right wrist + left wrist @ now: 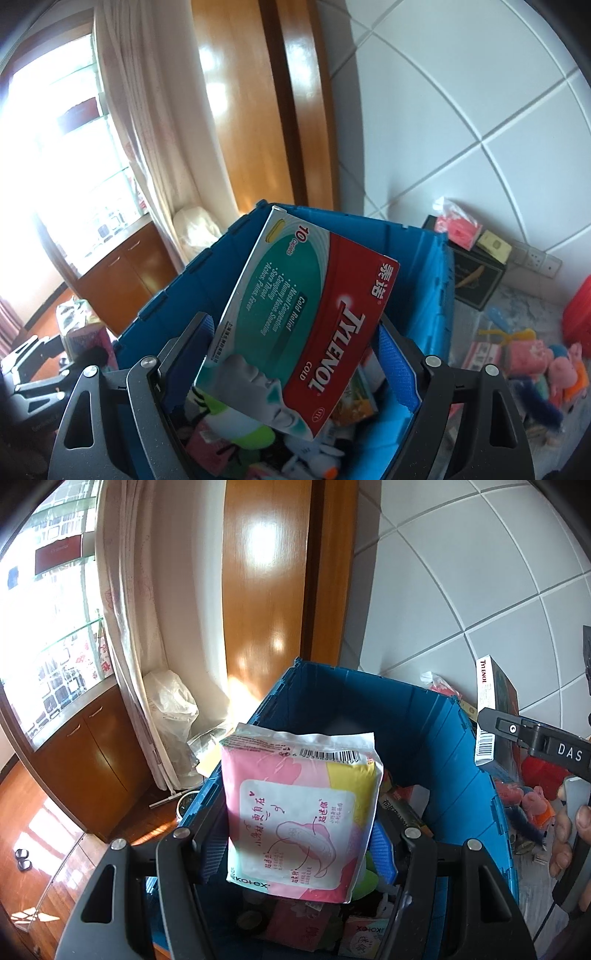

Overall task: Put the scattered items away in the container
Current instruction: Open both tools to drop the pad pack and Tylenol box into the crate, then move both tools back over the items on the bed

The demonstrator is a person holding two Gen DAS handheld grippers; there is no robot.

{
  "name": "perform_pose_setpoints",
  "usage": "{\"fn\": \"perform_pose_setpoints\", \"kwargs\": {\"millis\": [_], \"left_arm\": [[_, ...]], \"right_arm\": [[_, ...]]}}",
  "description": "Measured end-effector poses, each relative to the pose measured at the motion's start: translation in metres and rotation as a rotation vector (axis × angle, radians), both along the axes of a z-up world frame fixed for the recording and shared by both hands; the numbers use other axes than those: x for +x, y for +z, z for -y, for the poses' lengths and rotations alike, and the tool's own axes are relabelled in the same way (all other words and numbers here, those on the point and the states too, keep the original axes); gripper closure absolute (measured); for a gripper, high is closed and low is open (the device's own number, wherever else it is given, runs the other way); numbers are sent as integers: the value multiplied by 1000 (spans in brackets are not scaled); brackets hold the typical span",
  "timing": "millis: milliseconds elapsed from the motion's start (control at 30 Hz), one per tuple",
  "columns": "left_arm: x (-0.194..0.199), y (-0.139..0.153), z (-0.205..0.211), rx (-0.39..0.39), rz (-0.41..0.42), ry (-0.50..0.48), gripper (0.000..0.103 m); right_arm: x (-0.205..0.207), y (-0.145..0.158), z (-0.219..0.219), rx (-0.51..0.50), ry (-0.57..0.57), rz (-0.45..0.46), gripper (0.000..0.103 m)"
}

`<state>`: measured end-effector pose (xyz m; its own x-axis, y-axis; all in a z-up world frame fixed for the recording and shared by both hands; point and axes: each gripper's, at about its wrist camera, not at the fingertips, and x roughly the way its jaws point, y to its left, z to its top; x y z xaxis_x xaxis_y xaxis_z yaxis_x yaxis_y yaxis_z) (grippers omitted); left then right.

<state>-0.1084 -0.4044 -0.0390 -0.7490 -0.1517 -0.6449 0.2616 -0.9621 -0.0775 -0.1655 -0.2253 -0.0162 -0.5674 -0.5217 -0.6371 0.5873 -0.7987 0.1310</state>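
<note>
Holding a soft pink and white pad pack between its two black fingers, the left gripper hangs right over the blue crate. The fingers are pressed on the sides of the pack, so it is clamped tight. The right gripper is doing the same job with a Tylenol box, a red and green cardboard box gripped at its two side edges. That box is tilted and also hangs over the open crate. Down inside the crate there are already lots of things, like a green soft toy and other small packs. So this looks like the drop-off step: both things have been carried to the crate and are ready to go in. Next, each gripper should probably dip a little lower into the crate and then spread its fingers so the pack and the box fall onto the pile, not over the wall. Farther off, on the counter past the crate, more things wait, like a pink pig toy and a black box. Behind it all is a white tiled wall.
</note>
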Motion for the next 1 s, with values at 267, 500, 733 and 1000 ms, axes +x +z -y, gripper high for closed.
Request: {"fn": "perform_pose_setpoints", "kwargs": {"millis": [267,500,733,1000], "left_arm": [[-7,-6,6,5,13,-3,39],[-13,-1,4,45,-21,-45,39],[-15,8,3,34,-50,-32,2],[-16,4,-6,46,-27,-38,2]], "right_arm": [[-13,-1,19,21,7,8,17],[-25,-2,23,11,10,7,15],[-32,1,4,-37,-37,14,0],[-24,0,-23,-37,-61,18,0]]}}
